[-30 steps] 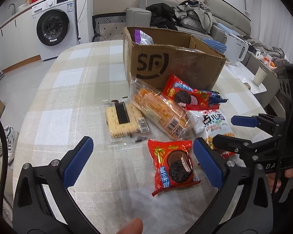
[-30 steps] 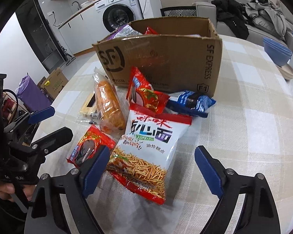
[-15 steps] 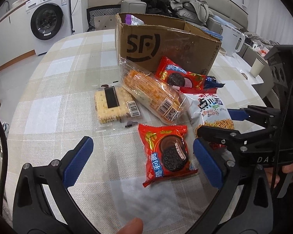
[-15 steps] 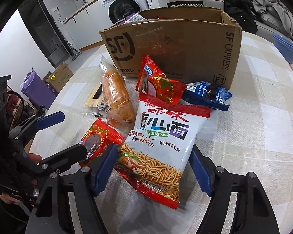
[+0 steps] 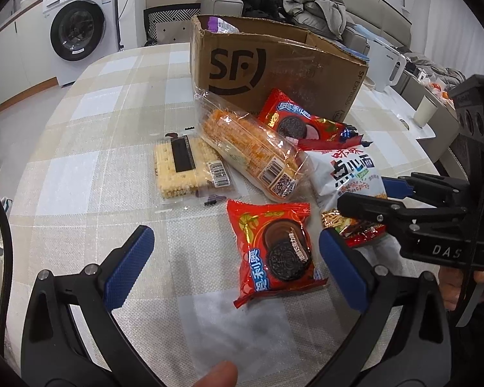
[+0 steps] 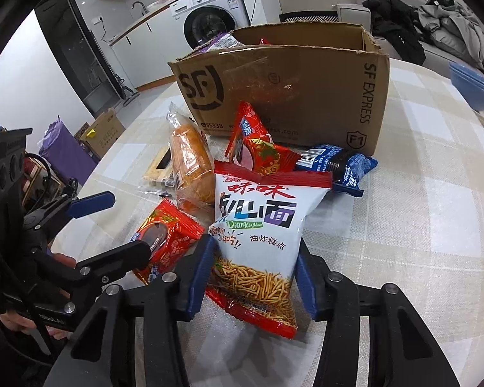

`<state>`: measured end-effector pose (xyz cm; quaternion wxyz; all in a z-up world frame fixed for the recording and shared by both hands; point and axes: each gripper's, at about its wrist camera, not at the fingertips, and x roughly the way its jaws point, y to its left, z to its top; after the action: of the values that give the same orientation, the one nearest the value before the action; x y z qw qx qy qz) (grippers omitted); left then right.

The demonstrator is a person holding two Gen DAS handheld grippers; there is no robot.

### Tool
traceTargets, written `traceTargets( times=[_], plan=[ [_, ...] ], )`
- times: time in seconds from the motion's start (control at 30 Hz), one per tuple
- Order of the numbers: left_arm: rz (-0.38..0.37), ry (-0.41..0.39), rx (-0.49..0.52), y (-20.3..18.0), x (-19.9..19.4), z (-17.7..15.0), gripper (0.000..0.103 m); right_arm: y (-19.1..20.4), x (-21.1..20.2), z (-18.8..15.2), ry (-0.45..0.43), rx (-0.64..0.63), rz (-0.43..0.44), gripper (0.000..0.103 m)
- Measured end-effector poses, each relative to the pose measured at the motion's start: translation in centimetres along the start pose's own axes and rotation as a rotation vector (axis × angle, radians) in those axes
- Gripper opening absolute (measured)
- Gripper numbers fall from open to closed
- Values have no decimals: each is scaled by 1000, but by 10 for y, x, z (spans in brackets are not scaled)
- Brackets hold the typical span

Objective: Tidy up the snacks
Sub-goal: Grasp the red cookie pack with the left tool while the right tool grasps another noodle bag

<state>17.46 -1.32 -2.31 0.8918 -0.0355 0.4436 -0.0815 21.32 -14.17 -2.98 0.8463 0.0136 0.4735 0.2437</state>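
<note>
White-and-red crinkly noodle snack bag (image 6: 258, 235): long axis toward cardboard box (image 6: 293, 96), lower end clamped between right gripper (image 6: 251, 274) pads; left gripper (image 5: 235, 264) spread, empty.

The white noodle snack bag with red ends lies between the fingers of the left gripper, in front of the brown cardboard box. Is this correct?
Not quite: it is the right gripper whose fingers flank the white noodle snack bag with red ends, as the right wrist view shows. The bag does lie in front of the brown cardboard box.
</note>
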Motion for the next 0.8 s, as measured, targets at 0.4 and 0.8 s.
traceTargets(
  times=[0.4, 0.8],
  plan=[
    [-37, 46, 9, -6, 5, -6, 84, -7, -6, -3, -10, 13, 17, 44],
    [-137, 67, 35, -18, 12, -10, 44, -9, -5, -3, -6, 20, 25, 47]
  ],
)
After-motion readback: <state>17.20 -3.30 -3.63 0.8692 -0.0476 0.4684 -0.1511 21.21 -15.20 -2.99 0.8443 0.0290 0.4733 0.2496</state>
